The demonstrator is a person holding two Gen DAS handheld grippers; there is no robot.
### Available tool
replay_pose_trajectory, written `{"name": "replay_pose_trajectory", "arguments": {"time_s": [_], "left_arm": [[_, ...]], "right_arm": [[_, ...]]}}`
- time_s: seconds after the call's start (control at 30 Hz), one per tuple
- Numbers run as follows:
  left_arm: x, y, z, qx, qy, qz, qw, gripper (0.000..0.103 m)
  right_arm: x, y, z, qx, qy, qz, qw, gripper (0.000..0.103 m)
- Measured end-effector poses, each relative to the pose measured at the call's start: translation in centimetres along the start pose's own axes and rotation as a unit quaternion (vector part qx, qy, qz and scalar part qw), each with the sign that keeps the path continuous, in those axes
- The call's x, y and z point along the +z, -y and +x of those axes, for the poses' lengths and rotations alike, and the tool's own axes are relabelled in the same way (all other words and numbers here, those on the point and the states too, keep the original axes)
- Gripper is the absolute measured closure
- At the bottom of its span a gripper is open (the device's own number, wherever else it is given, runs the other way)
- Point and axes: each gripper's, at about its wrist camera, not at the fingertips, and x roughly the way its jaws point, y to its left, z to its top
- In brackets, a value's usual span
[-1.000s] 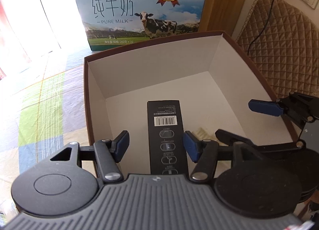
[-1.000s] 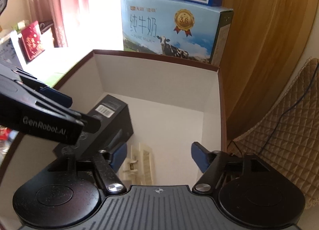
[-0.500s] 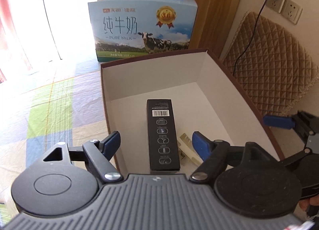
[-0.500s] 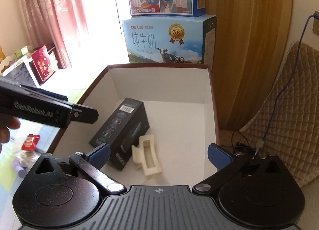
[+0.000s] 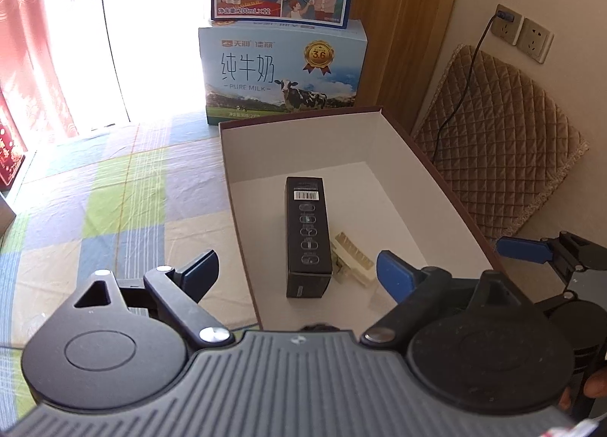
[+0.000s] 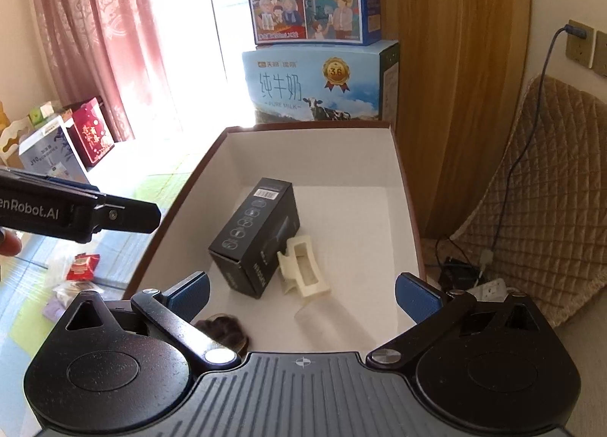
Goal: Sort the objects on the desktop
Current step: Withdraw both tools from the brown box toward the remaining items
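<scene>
A: Black carton (image 5: 308, 236) and cream hair clip (image 6: 303, 266) lie touching in the box (image 5: 242, 209). Left gripper (image 5: 299, 274) opening, right gripper (image 6: 303, 291) wide; both empty.

B: I judge the carton light, stiff, fit to grip across its long sides; the clip brittle, slick.

The left tool (image 5: 297, 272) is matt black plastic with two blue rectangular pads on its fingers (image 5: 396, 275). Each finger rides on a black link arm pinned by a round silver screw, and each arm sits on a round black housing with a shallow raised disc at its centre. Between the housings lies a grey ribbed plate bearing a small white crosshair mark. The right tool (image 6: 301, 291) has the same build: blue pads, black link arms, silver screws, speckled black round housings, a ribbed grey plate with a crosshair. Seen from the right wrist, the left tool's black side carries white lettering, partly cut off, reading "enRobot.AI".
</scene>
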Motion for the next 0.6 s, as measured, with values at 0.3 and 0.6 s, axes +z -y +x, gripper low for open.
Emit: {"name": "replay_pose_trajectory", "arguments": {"time_s": [0.3, 0.6], "left_arm": [[-3.4, -0.6, -4.2, 0.010, 0.016, 0.007, 0.9998, 0.013], [-7.2, -2.6, -7.3, 0.007, 0.008, -0.012, 0.9999, 0.011]], "right_arm": [[-2.6, -2.6, -3.2, 0.007, 0.023, 0.006, 1.000, 0.002], [-4.5, -5.5, -5.1, 0.018, 0.015, 0.017, 1.000, 0.002]]}}
